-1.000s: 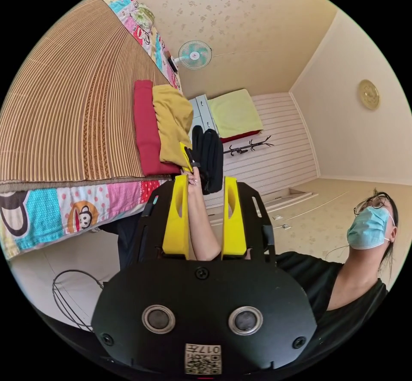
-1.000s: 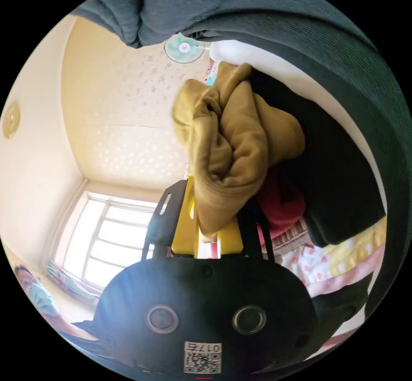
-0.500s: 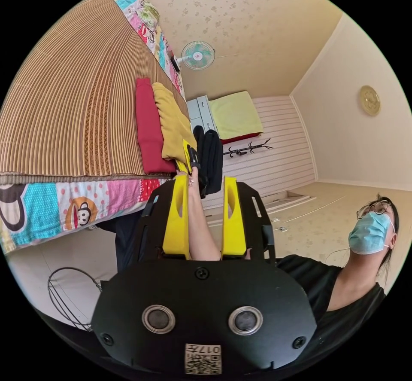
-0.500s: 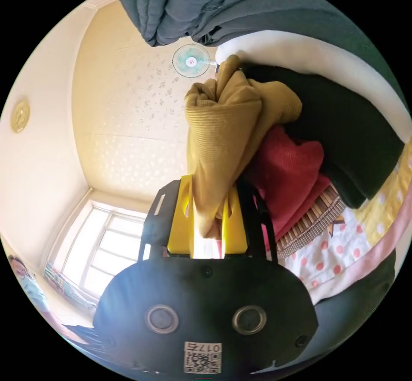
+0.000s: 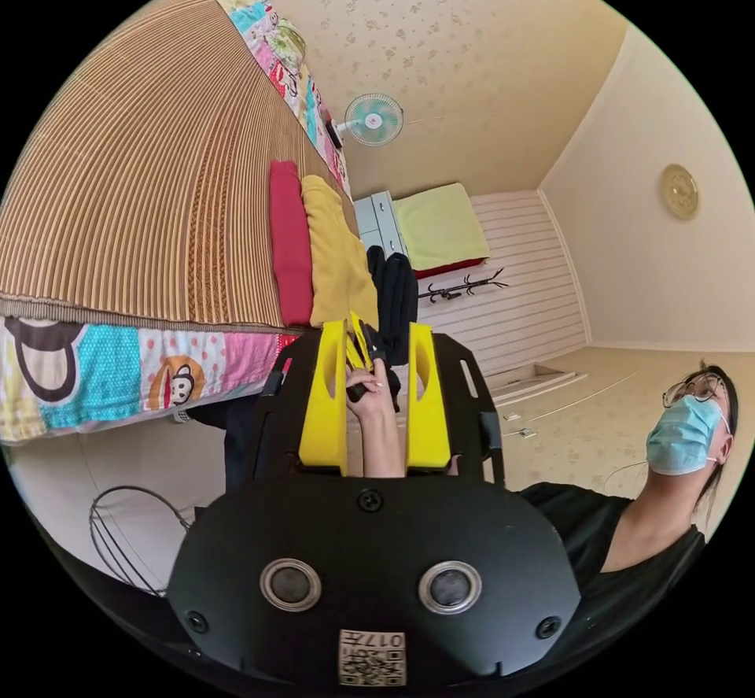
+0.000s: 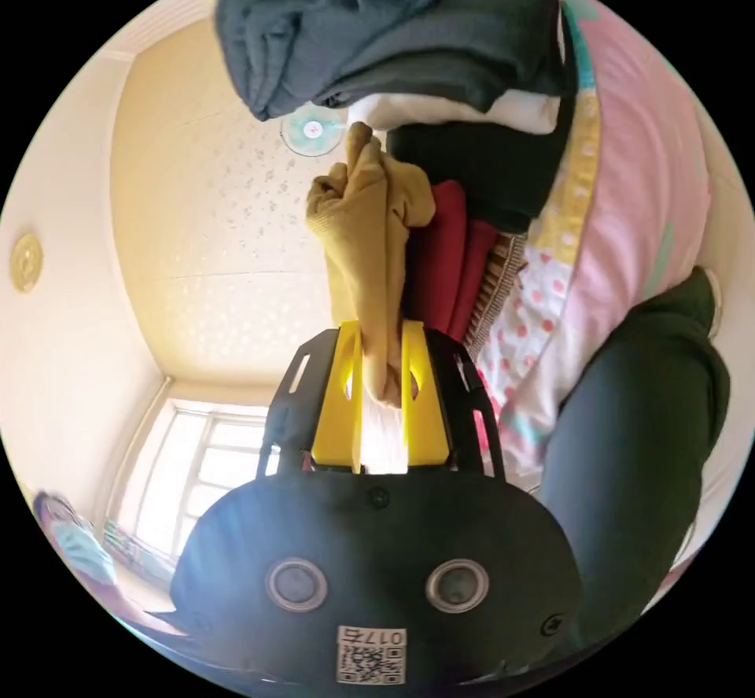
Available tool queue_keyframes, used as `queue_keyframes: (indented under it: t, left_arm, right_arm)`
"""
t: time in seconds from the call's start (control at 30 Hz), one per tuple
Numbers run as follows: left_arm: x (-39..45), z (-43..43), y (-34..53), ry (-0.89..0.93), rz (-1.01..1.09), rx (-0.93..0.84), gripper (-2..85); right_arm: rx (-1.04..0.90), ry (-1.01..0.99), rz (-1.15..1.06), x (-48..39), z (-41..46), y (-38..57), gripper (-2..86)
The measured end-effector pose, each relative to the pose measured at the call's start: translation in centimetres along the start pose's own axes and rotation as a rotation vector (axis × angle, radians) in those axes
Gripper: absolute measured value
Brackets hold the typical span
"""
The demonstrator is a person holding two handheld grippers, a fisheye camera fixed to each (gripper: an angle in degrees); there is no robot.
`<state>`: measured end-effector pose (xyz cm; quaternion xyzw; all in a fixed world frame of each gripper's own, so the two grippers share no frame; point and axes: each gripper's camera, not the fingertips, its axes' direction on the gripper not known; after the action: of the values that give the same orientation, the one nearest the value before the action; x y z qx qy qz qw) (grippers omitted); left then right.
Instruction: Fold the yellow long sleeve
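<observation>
Here the right gripper (image 6: pixel 381 360) fingers pinch the yellow long sleeve (image 6: pixel 363 234); left gripper (image 5: pixel 377 360) fingers released, facing the wall fan (image 5: pixel 373 119)

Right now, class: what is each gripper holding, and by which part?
The right gripper pinches the yellow long sleeve by a bunched end. The left gripper holds nothing; its jaws are open.

We count one yellow long sleeve (image 5: pixel 336 257), one red garment (image 5: pixel 289 241), one dark folded garment (image 6: pixel 487 167), one white one (image 6: pixel 440 110), one wall fan (image 5: pixel 373 119), one round wall ornament (image 5: pixel 679 191), one person (image 5: pixel 629 509), two grippers (image 5: pixel 377 336) (image 6: pixel 376 340)
</observation>
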<state>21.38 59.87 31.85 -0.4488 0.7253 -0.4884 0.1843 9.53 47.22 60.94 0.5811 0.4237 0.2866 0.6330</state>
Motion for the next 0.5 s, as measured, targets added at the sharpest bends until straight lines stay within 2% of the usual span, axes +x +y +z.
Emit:
queue_keyframes:
  t: [0.1,0.17,0.23,0.3,0.37,0.5]
  left_arm:
    - [2.0,-1.2,0.7,-0.099,0.073,0.045,11.5]
    - [3.3,-1.9,1.2,-0.150,0.114,0.080,11.5]
    - [4.5,-2.5,1.7,-0.183,0.152,0.110,11.5]
    - [5.9,-3.2,2.4,-0.208,0.186,0.143,11.6]
    - [6.7,-3.8,3.1,-0.222,0.197,0.171,11.6]
    - [7.5,-5.0,5.1,-0.276,0.197,0.227,11.6]
  right_arm:
    - [0.150,0.231,-0.311,-4.9,-1.7,5.0,6.9]
    - [0.259,0.328,-0.630,-11.1,-0.4,7.6,5.9]
    - [0.262,0.379,-0.747,-14.9,2.1,6.8,5.9]
    - [0.219,0.438,-0.777,-17.6,5.5,4.0,6.7]
    - [0.104,0.583,-0.763,-19.0,11.8,-1.5,8.2]
    - [-0.137,0.868,-0.756,-15.6,23.0,-7.5,9.2]
